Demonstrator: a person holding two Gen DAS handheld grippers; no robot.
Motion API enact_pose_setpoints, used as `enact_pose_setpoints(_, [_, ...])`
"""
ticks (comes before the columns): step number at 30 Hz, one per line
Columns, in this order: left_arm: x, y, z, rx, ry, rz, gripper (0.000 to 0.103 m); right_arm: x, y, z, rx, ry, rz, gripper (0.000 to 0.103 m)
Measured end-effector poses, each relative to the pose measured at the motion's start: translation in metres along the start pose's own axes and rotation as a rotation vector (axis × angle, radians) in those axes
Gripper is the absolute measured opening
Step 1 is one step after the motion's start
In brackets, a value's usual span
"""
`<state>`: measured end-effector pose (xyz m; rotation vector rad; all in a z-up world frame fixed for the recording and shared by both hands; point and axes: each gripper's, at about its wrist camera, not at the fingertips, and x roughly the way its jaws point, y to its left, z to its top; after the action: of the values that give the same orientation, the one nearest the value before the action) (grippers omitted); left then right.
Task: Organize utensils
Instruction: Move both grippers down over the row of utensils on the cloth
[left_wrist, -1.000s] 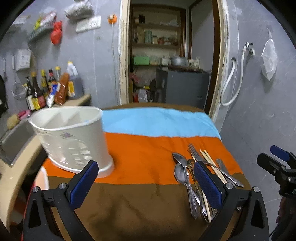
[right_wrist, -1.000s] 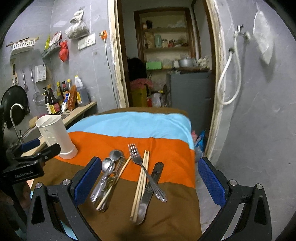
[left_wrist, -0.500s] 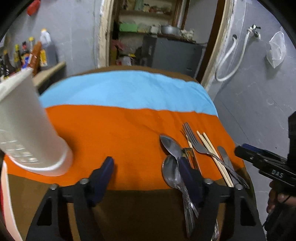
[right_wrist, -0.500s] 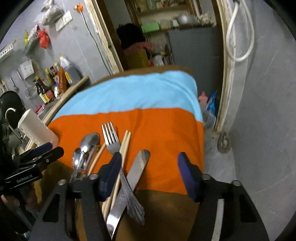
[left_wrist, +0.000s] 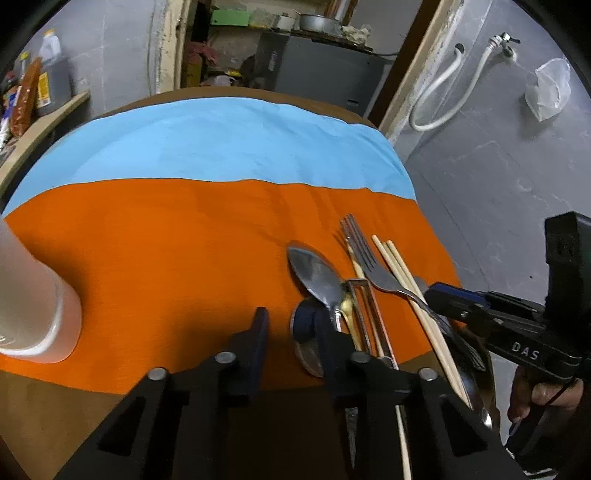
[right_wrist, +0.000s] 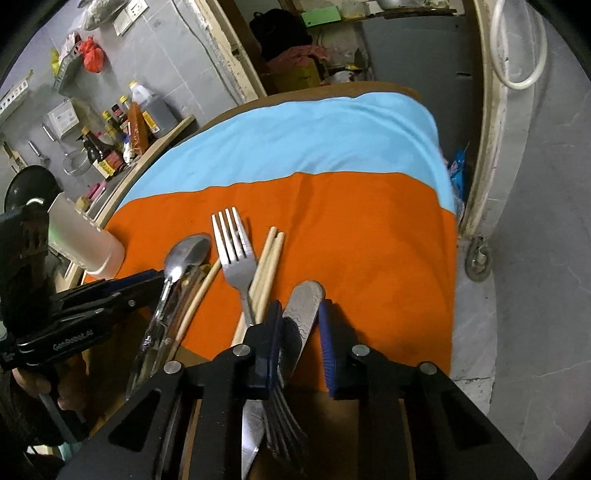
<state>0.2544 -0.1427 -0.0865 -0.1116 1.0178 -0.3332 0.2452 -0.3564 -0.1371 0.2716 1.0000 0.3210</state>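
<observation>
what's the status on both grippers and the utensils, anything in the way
Left gripper low beside the spoon, jaws part open, empty. Right gripper straddling the knife, not closed. Fork and chopsticks crowd the knife. Holder clear, left.

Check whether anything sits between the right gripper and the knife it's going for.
Nothing visible blocks it. The right gripper already straddles the knife, one finger on each side of the blade. The fork and the chopsticks lie close against the left finger, so closing may catch them.
</observation>
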Motion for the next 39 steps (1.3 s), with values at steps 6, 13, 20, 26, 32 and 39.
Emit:
enact_pose_setpoints(6, [-0.002,0.000,-0.001,-0.015,0.026,-0.020,0.008,0.003,0.008,0.004,0.012,0.025,-0.030,0.009])
enact_pose_setpoints(13, [-0.008,0.002,-0.004,-0.067,0.019,-0.014,0.006,-0.003,0.008,0.000,0.053,0.042,-0.023,0.006])
enact_pose_setpoints(20, [-0.012,0.004,-0.005,-0.075,0.036,-0.020,0.006,-0.005,0.008,-0.010,0.064,0.106,0.001,0.006])
enact_pose_setpoints(26, [-0.006,0.011,-0.001,-0.092,0.068,-0.061,0.006,-0.004,0.009,-0.013,0.056,0.153,-0.001,0.009])
enact_pose_setpoints(32, [0.001,0.014,0.000,-0.097,0.097,-0.097,0.009,-0.011,0.010,-0.024,0.076,0.162,0.014,0.013])
enact_pose_setpoints(39, [0.001,0.011,0.002,-0.080,0.109,-0.099,0.006,-0.005,0.016,-0.022,0.097,0.191,-0.020,0.018])
